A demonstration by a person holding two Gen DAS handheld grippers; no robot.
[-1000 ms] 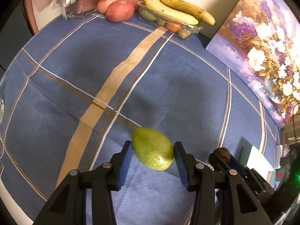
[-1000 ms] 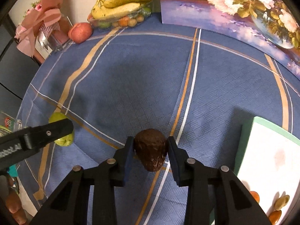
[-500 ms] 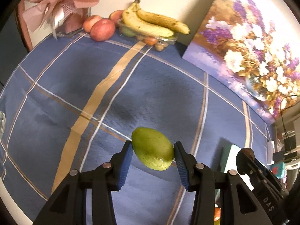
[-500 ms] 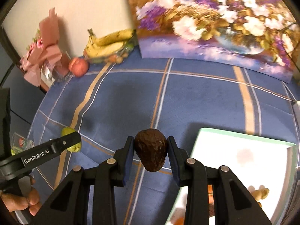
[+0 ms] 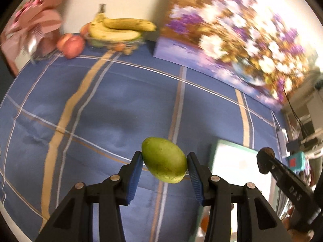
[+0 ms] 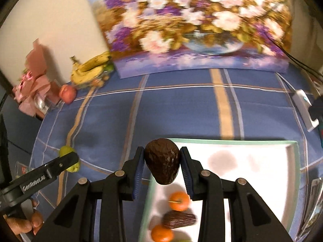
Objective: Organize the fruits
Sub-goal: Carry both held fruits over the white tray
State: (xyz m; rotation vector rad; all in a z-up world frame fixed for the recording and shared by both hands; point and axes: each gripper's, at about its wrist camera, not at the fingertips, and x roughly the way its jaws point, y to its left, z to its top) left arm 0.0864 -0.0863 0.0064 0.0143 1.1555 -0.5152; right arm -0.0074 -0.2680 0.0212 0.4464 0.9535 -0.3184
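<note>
While both grippers' fingers stay clenched on green mango point(image 5: 164, 163) and brown avocado point(image 6: 162, 163), the white tray point(image 6: 262, 161) has come nearer.

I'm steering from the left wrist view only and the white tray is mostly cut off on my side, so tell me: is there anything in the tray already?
Observer: Yes. The white tray holds two orange fruits and a dark avocado near its front left corner.
Operator: What is the right gripper carrying?
Observer: The right gripper is shut on a dark brown avocado, hanging above the tray's left edge.
Operator: Is the rest of the tray free?
Observer: Its middle and far part show bare white with faint stains.
</note>
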